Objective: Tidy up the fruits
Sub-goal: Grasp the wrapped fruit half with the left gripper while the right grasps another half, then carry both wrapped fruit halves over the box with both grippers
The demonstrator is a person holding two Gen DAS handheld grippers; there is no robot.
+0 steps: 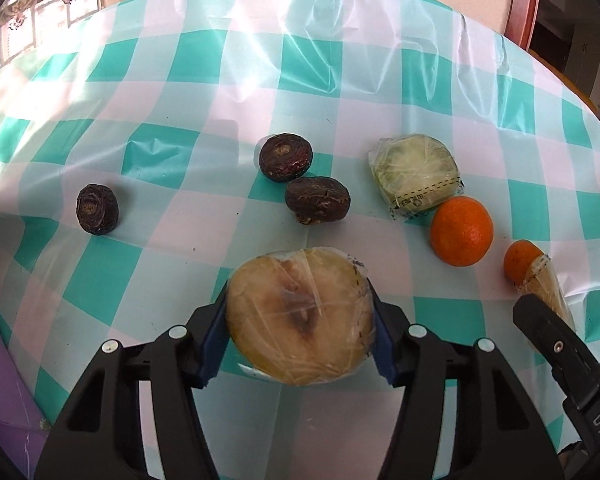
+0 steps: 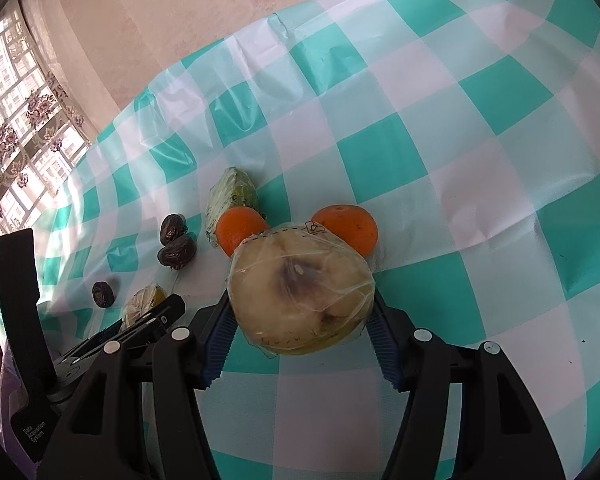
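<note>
Fruits: scattered over a teal-and-white checked cloth point(image 1: 340, 88), none yet grouped; sorting is at the pick-up step, by the look of it.
Dark fruits: three wrinkled ones at the left of the left wrist view — a loner point(image 1: 97, 209) well apart, then a pair point(image 1: 285, 157) point(image 1: 318, 199) touching.
Left gripper point(image 1: 300, 330): clenched on a wrapped yellow half-fruit point(image 1: 298, 316), blue pads point(image 1: 214, 340) pressing both its sides; whether it sits on the cloth or is lifted cannot be told.
Green half point(image 1: 414, 178): one, film-wrapped, lying just beside the oranges.
Oranges: two, a large one point(image 1: 461, 231) and a smaller-looking one point(image 1: 520, 260) farther right.
Right gripper point(image 2: 300, 312): grasping a second wrapped yellow half point(image 2: 300, 296), in front of the two oranges.
Count: three dark fruits, two oranges, two yellow halves, one green half.
Next move: likely each held half must be carried to a clear patch and set with its like, kept clear of the oranges, which could roll if nudged; the slick film calls for a firm hold.
</note>
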